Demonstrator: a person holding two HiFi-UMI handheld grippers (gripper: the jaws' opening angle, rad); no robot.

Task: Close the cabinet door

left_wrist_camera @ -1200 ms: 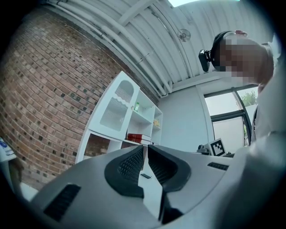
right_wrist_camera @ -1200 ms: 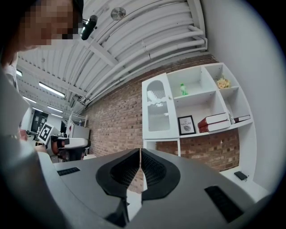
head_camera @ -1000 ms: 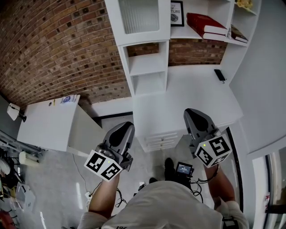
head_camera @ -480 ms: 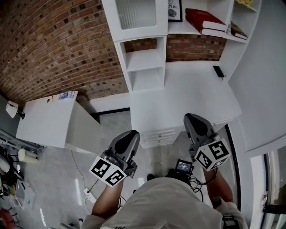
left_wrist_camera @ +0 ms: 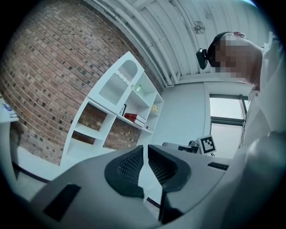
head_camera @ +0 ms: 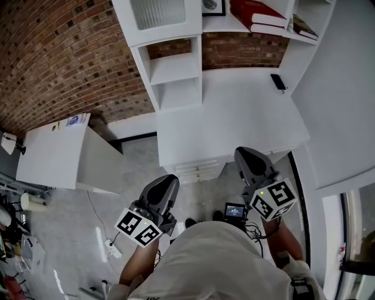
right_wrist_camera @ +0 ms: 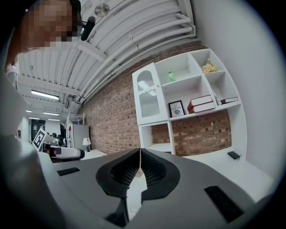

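White-framed, ribbed-glass cabinet door, top centre-left of frame, looks flush, so the closing seems done. Left hand-held gripper barely parted and empty, right hand-held gripper clenched on nothing, both low. Next, probably just confirm the latch.
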